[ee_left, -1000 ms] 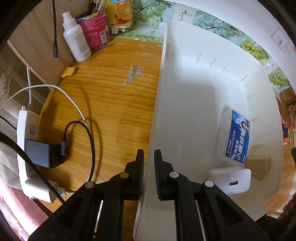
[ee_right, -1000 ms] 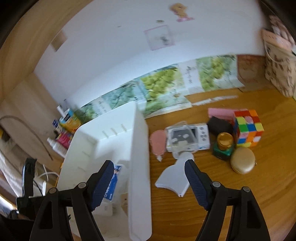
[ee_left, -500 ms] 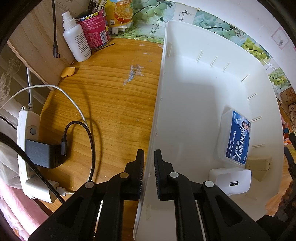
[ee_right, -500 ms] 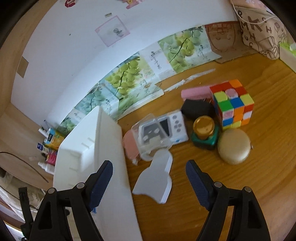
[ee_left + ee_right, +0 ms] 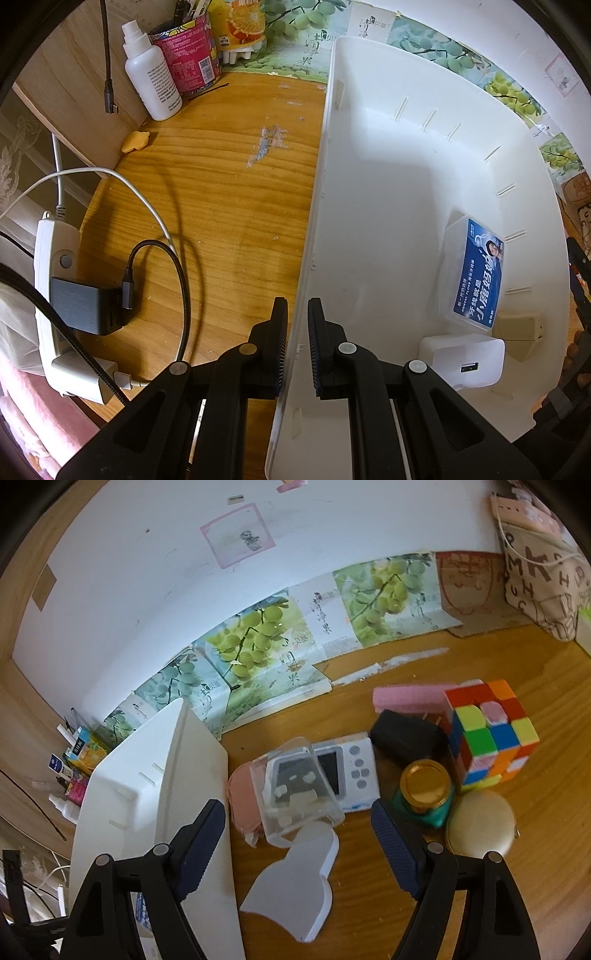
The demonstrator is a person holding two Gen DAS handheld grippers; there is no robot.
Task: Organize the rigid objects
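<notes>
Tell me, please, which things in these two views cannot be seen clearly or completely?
- Beige block, left wrist view: partly hidden behind the floss box; what it is stays unclear.
- Bin interior, right wrist view: its near wall and the right gripper hide most contents.
- Pink flat object, right wrist view: covered by the clear case.
- Bottles at the left edge, right wrist view: too small to read.

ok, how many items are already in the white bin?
3, all at its right end in the left wrist view: a blue-labelled floss box against the wall, a white charger nearer the camera, and a beige block between them. The gripper may hide more.
</notes>
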